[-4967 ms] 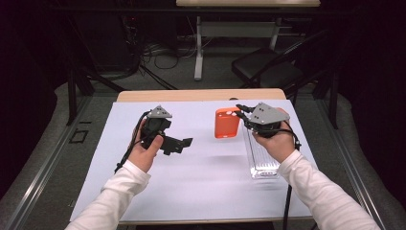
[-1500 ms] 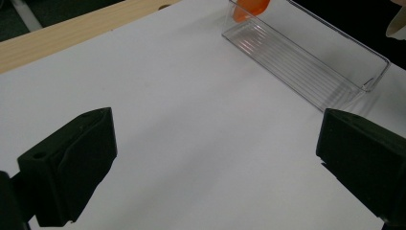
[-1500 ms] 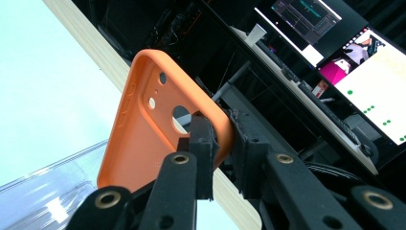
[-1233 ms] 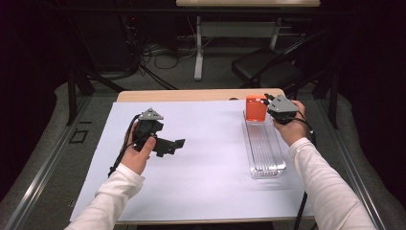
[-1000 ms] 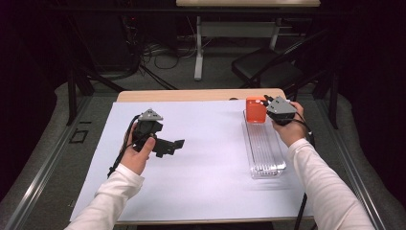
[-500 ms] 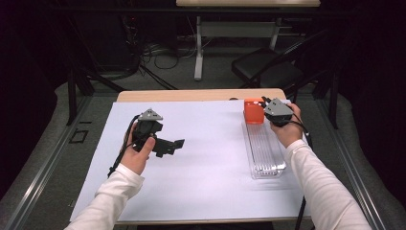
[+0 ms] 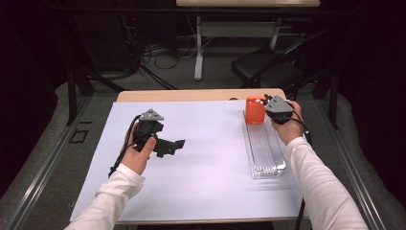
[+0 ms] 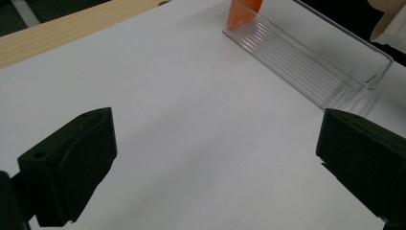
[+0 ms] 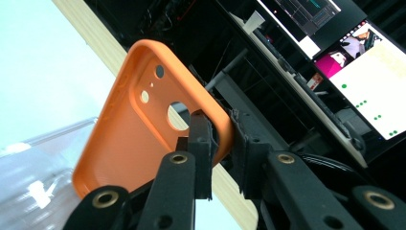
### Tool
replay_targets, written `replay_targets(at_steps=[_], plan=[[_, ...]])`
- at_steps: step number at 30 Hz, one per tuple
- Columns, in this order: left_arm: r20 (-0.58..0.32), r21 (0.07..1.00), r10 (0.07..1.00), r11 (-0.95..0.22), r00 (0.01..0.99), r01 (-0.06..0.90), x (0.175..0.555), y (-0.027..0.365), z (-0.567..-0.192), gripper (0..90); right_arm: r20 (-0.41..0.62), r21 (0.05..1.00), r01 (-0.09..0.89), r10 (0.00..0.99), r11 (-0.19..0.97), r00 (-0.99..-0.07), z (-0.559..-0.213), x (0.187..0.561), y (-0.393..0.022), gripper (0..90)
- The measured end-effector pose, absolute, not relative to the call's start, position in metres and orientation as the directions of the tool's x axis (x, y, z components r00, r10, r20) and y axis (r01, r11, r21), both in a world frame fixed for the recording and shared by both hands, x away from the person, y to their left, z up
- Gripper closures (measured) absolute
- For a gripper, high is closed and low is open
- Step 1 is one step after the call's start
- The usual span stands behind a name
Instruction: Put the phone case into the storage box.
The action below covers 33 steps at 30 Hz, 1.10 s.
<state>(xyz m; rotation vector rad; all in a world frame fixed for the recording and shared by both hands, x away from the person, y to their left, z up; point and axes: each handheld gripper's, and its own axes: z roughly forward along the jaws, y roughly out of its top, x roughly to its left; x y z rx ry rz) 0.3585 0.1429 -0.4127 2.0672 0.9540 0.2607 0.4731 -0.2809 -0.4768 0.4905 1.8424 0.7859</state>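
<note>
The right gripper (image 9: pixel 221 143) is clenched on the rim of the orange rubbery phone case (image 7: pixel 255 109), standing it upright in the far end of the long clear plastic tray (image 7: pixel 265 153). The left gripper (image 7: pixel 167 146) hangs released, well apart from the tray. The placing step seems underway; next, the jaws should let go once the case sits steady.

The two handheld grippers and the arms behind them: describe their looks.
Both grippers are black. The left gripper has blocky, wedge-shaped jaws, carries a grey three-cornered plate on top and trails a black cable. The right gripper has a grey top; the right gripper view shows its black linkage arms with brass-coloured pivot rings and ribbed pads. The person wears long white sleeves.
</note>
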Motion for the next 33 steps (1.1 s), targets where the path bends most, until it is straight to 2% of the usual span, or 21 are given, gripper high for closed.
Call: replay_targets(at_steps=[16, 33], plan=[[-0.143, 0.749, 0.709, -0.378, 0.691, 0.543, 0.358, 0.145, -0.413, 0.5, -0.674, 0.688, -0.001, 0.638, 0.726, -0.372, -0.478, 0.484, -0.285, 78.0], [-0.143, 0.746, 0.714, -0.377, 0.685, 0.548, 0.358, 0.146, -0.414, 0.5, -0.629, 0.727, 0.029, 0.684, 0.686, -0.370, -0.479, 0.487, -0.291, 74.6]])
